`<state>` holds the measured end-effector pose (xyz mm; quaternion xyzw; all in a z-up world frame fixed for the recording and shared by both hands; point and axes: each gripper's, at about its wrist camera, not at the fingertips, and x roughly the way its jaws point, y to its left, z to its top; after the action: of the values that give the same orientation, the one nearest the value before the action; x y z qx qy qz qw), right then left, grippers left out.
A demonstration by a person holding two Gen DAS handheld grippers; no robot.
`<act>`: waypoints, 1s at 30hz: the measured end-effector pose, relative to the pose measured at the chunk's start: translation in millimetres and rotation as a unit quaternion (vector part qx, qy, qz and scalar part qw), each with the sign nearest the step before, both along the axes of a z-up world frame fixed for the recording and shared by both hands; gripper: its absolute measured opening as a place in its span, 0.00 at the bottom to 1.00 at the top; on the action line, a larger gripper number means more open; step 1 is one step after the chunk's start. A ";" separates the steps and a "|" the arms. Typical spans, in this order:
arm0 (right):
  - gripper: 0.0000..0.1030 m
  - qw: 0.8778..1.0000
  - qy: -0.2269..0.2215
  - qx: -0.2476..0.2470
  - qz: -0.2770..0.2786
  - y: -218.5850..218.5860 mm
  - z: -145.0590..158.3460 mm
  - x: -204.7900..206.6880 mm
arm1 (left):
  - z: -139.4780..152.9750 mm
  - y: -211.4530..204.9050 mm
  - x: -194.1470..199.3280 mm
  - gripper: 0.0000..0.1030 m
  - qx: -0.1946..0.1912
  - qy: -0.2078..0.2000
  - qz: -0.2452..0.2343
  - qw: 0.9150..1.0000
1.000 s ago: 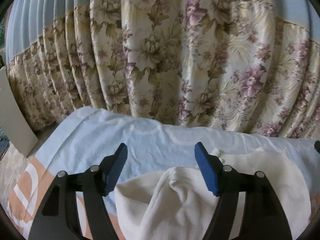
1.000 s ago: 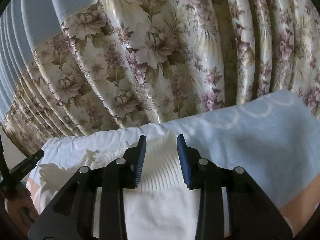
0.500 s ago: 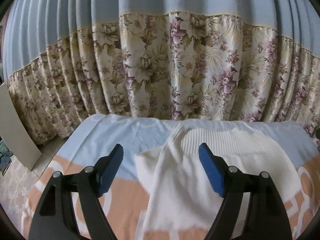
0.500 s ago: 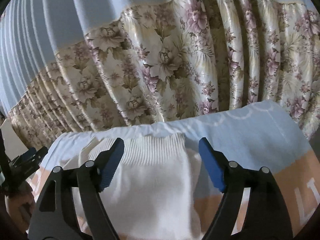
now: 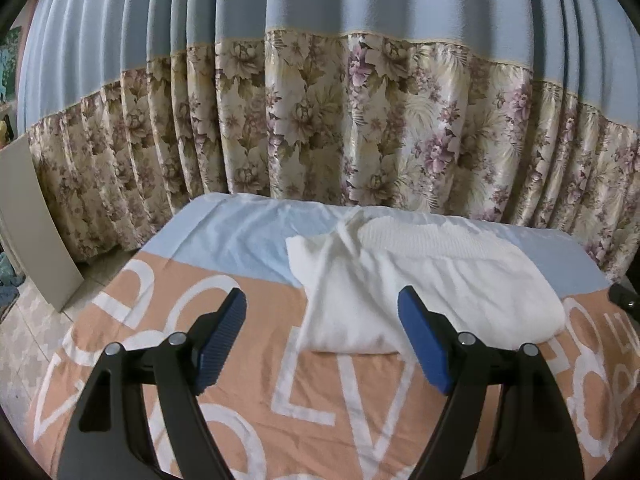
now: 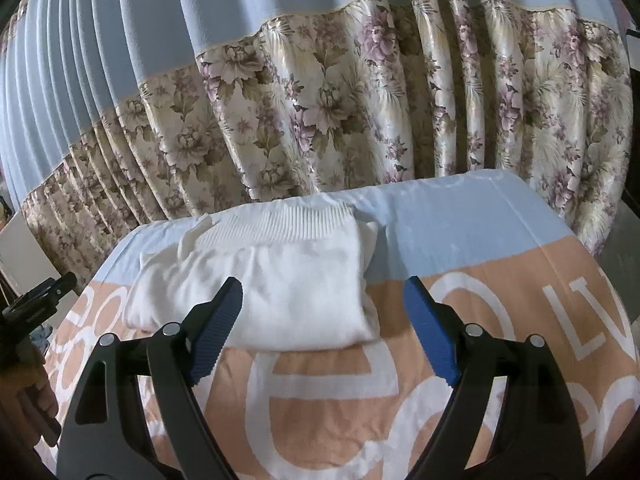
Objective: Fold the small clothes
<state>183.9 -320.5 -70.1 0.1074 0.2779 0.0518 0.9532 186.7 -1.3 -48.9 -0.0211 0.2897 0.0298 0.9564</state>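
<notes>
From the left wrist camera, the left gripper (image 5: 322,338) hangs above the bed with its blue-padded jaws spread wide and nothing between them. A white sweater (image 5: 424,280) lies folded on the blanket (image 5: 248,360), toward the far edge of the bed, its ribbed hem turned to that edge and partly on the pale blue band of the blanket. The near folded edge of the sweater rests on the orange part with large white letters. The sweater is ahead of the fingers and apart from them. Behind the far edge hangs a curtain (image 5: 320,120), blue above and flowered below. A pale board (image 5: 36,224) leans beside the far left corner of the bed.

From the right wrist camera, the right gripper (image 6: 322,330) also stands wide open and empty over the orange part of the blanket (image 6: 320,400). The sweater (image 6: 272,280) lies ahead and to the left of its middle, ribbed hem toward the far edge, clear of both pads. The curtain (image 6: 360,100) fills the background. At the left edge of this view the left gripper (image 6: 36,296) shows in part; its fingers are not visible there.
</notes>
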 end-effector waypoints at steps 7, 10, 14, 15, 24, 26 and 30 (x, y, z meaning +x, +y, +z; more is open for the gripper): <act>0.82 1.000 0.020 0.004 0.003 4.2 -15.1 15.2 | -12.6 -18.3 17.3 0.78 0.018 -0.003 -0.003 1.000; 0.82 1.000 0.030 -0.001 0.007 5.3 -24.8 28.1 | -21.6 -23.7 31.3 0.78 0.026 0.000 -0.008 1.000; 0.82 0.999 0.047 -0.006 0.005 2.5 -41.2 49.3 | -37.7 -24.8 57.6 0.78 0.024 0.011 -0.005 1.000; 0.82 0.999 0.052 -0.009 0.004 1.1 -46.2 57.1 | -42.2 -24.7 65.3 0.78 0.026 0.013 -0.004 1.000; 0.81 0.996 0.085 -0.017 -0.009 -12.8 -79.9 119.3 | -77.7 -16.8 125.9 0.78 0.032 0.037 0.014 0.999; 0.81 0.996 0.091 -0.020 -0.009 -14.6 -86.7 130.7 | -88.7 -13.7 138.8 0.78 0.034 0.051 0.019 0.998; 0.81 0.993 0.112 -0.017 -0.013 -18.6 -103.6 155.0 | -112.0 -2.8 155.0 0.79 0.058 0.084 0.043 0.994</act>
<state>338.9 -339.0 -173.8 0.1000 0.3826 0.0229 0.9182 341.7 -4.1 -160.9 0.0246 0.3657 0.0895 0.9261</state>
